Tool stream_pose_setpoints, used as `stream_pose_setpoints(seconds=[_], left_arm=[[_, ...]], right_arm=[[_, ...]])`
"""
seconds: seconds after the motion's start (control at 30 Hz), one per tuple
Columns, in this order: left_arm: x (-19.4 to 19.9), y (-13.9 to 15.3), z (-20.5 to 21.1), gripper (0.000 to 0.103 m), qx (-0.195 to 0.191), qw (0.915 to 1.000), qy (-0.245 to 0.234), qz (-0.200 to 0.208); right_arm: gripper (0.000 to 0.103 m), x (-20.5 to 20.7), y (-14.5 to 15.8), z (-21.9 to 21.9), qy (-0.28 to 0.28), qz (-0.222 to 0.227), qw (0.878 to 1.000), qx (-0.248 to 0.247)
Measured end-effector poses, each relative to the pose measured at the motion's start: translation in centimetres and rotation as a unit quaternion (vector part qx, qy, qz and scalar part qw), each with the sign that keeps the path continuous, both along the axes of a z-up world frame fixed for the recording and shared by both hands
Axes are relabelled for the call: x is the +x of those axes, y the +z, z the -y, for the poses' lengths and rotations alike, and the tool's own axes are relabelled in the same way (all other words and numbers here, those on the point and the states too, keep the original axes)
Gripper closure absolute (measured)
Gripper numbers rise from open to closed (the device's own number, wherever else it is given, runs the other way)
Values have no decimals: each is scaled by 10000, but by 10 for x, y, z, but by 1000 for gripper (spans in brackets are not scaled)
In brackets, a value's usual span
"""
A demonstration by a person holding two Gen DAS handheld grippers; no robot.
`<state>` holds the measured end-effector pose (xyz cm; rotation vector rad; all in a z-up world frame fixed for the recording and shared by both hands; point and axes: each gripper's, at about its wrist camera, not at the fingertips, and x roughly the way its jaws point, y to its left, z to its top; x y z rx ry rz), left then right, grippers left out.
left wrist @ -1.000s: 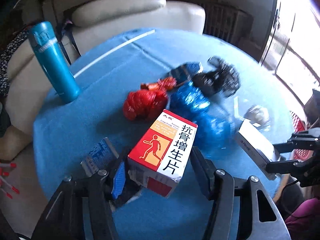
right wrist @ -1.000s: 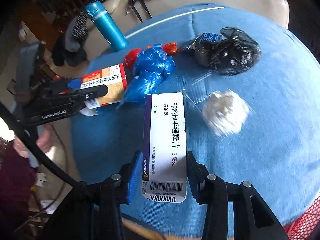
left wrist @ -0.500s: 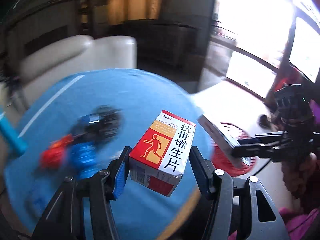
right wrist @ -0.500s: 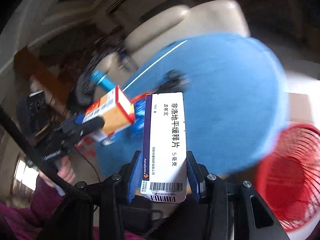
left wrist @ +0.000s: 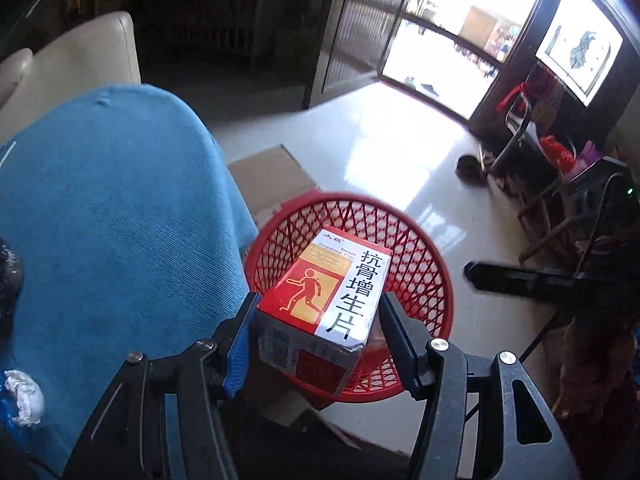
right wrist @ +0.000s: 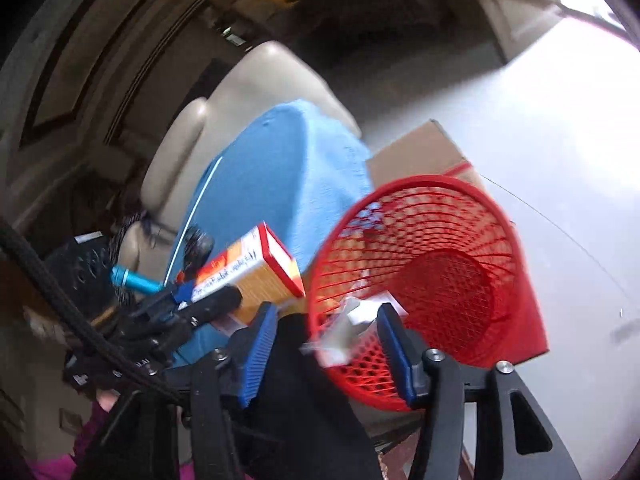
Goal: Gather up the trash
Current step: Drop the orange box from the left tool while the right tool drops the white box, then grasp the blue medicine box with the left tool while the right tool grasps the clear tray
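Note:
My left gripper (left wrist: 320,340) is shut on a red, orange and white medicine box (left wrist: 324,296) and holds it over the red mesh basket (left wrist: 420,240) on the floor. The same box (right wrist: 256,272) shows in the right wrist view, left of the basket (right wrist: 440,264). My right gripper (right wrist: 326,346) is open at the basket's near rim. The white and purple medicine box (right wrist: 352,324) is blurred between its fingers, loose and tilted, falling into the basket.
The round table with a blue cloth (left wrist: 100,220) lies left of the basket; a white paper wad (left wrist: 24,398) and a black bag (left wrist: 8,280) rest at its edge. A cardboard box (left wrist: 272,184) sits behind the basket. Chairs and clutter (left wrist: 560,200) stand at the right.
Both grippers have swung from over the table to the red basket. My right gripper has opened and let go of the white box, which is dropping. The left still grips its box.

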<state>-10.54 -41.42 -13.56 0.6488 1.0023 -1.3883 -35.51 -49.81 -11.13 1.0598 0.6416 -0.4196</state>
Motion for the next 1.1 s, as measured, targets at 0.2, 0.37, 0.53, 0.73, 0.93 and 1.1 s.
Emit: stream_pose_setpoints(seconds=[0.2, 0.37, 0.53, 0.73, 0.93, 1.1], left_arm=[[23, 0, -10, 42, -5, 9995, 285, 152], [50, 37, -57, 38, -373, 9954, 817, 347], [98, 49, -149, 37, -481, 9785, 1873, 720], [169, 59, -282, 34, -409, 9263, 3560, 1164], [214, 62, -376, 28, -287, 8759, 4570, 1524], [239, 56, -421, 27, -342, 8501, 5165, 966]], right_arm=[[45, -24, -12, 35, -757, -256, 9966, -183], [45, -17, -46, 69, -1453, -717, 9868, -41], [42, 3, -74, 86, -1716, -826, 9817, 31], [42, 25, -82, 73, -1380, -1220, 9826, 224], [42, -2, -58, 90, -2192, -1117, 9687, -314], [42, 28, -86, 98, -1840, -1755, 9671, -30]])
